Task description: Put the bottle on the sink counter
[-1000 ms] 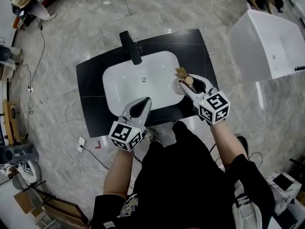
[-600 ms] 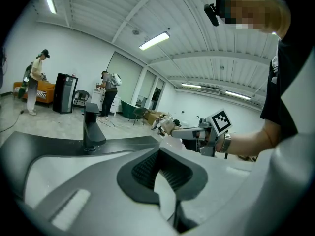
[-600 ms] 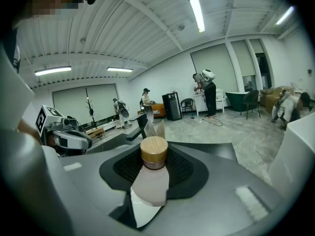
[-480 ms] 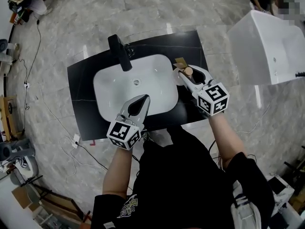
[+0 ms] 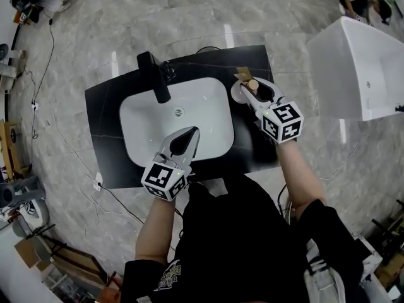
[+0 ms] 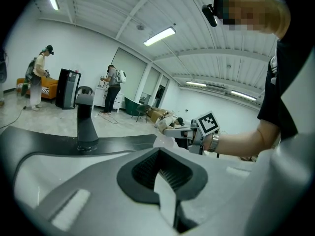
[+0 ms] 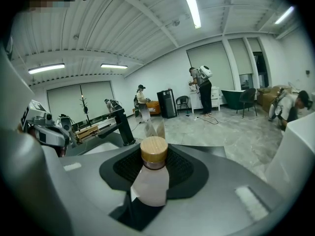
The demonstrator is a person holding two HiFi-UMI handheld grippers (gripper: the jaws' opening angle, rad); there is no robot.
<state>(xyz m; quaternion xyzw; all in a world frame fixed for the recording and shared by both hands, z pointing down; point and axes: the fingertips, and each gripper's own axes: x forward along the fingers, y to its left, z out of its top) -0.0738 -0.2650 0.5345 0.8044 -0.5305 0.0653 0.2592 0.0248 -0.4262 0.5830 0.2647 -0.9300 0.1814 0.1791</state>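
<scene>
Bottle [image 7: 150, 181] with pale body and wooden cap, standing upright between the jaws of my right tool [image 5: 249, 88], which is clamped around its neck and shoulder. From the head view, it sits over the strip of black surface [image 5: 104, 131] just right of the white basin [image 5: 173, 122], above a small round white patch there. I cannot tell whether its base touches the surface or hangs slightly above it.

My left tool [image 5: 189, 133] is closed with nothing in it, its tips pressed together. It hovers over the near edge of the basin, taking no part in the work.

I judge the task close to finished. The bottle has reached the right place beside the basin. What remains is to settle it firmly, open the right jaws, and draw the tool back without tipping it, since the bottle looks narrow and top-heavy under that cap.

A black faucet [image 5: 154, 77] stands at the far edge of the basin. A small tan item [image 5: 242, 72] lies just beyond the bottle, on the far right of the basin.

The black surface stands alone on a pale marbled floor [image 5: 189, 11]. Cables [image 5: 47, 81] trail across the floor left of the basin. A large white tub-like fixture [image 5: 353, 62] stands well to the basin's right. Both tool views show a big white room with strip lights on the ceiling and several people standing far off.
</scene>
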